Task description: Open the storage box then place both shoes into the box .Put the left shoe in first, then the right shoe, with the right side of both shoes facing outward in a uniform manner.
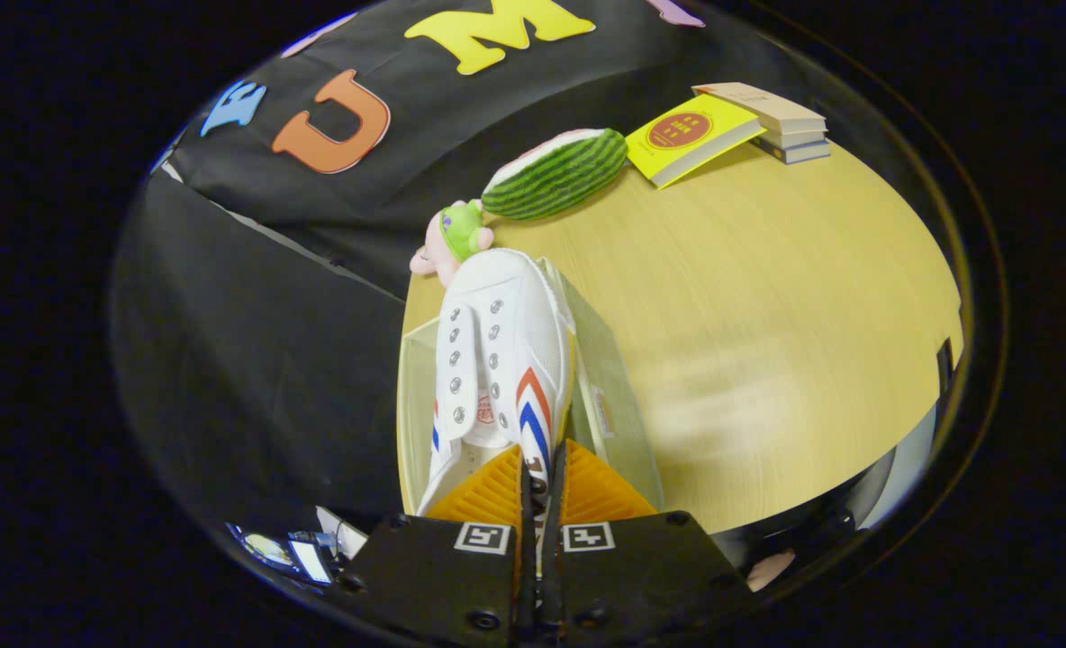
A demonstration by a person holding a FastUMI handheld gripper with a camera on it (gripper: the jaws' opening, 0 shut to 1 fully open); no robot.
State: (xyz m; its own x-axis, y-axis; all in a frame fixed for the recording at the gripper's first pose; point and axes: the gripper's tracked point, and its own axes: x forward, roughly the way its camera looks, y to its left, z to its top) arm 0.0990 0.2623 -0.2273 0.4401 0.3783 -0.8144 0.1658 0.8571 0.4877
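Your gripper [542,468] was nearly closed, both fingers [488,493] pinching the heel edge of a white shoe [497,351]. The pinched rim was a thin strip between the pads, and the fingers covered most of the heel, so you could not see how deep the grip went. The lettering on that strip was too squeezed to read.

The shoe pointed away from you, toe ahead, lace holes and tongue in plain sight, red and blue stripes on its side. It hung over a clear storage box [618,396] that stood at the edge of the wooden table [767,315]. The shoe hid much of the box's inside, and you could not tell whether the sole touched the bottom or whether anything else lay in there. The box's walls were see-through and hard to trace against the table.

Beyond the toe sat a small pink and green toy [452,241], partly hidden by the shoe. Past it lay a watermelon-slice cushion [555,173], then a yellow book [691,137] leaning on a stack of books [781,121].
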